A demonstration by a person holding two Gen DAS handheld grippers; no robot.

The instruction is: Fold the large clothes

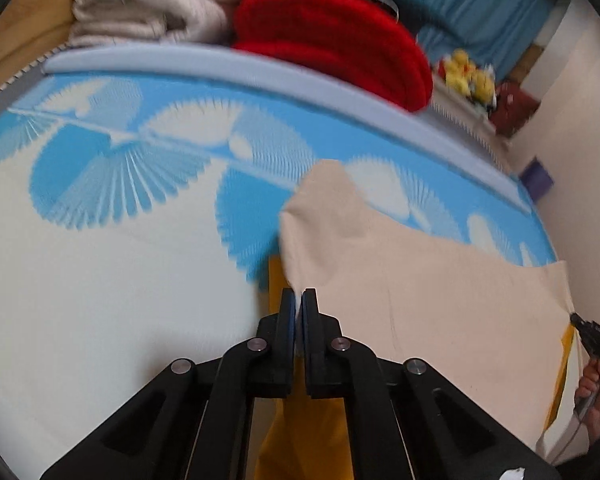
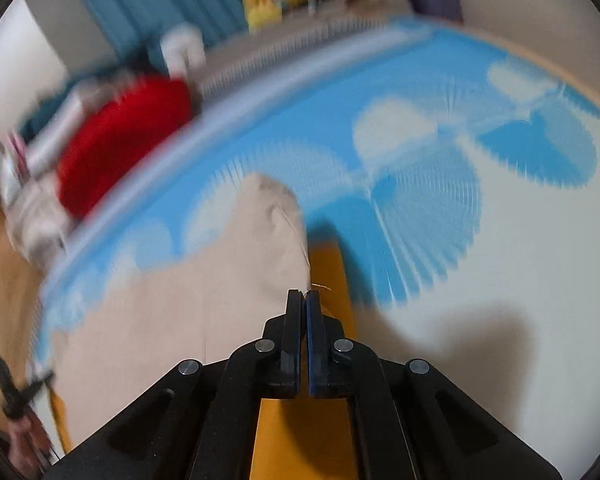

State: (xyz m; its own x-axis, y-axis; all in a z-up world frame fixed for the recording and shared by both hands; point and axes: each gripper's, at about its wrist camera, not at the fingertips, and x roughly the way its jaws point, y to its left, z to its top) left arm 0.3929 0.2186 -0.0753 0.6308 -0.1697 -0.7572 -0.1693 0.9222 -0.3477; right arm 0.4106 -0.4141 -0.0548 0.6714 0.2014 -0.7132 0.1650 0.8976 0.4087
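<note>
A large beige cloth (image 1: 420,300) with a mustard-yellow layer (image 1: 300,440) under it lies on a bed mat printed in blue and white (image 1: 100,280). My left gripper (image 1: 299,292) is shut on the cloth's left edge, which rises in a peak just beyond the tips. In the right wrist view, my right gripper (image 2: 305,294) is shut on the opposite edge of the same beige cloth (image 2: 200,300), with the yellow layer (image 2: 328,272) beside it. The cloth spans between both grippers. The right gripper's tip (image 1: 580,322) and a hand (image 1: 596,392) show at the far right of the left wrist view.
Folded clothes are stacked past the mat's far pale-blue border (image 1: 260,72): a red pile (image 1: 332,40) and a cream pile (image 1: 148,4). Yellow plush toys (image 1: 466,74) and a blue curtain (image 1: 480,4) stand behind. The right wrist view is motion-blurred.
</note>
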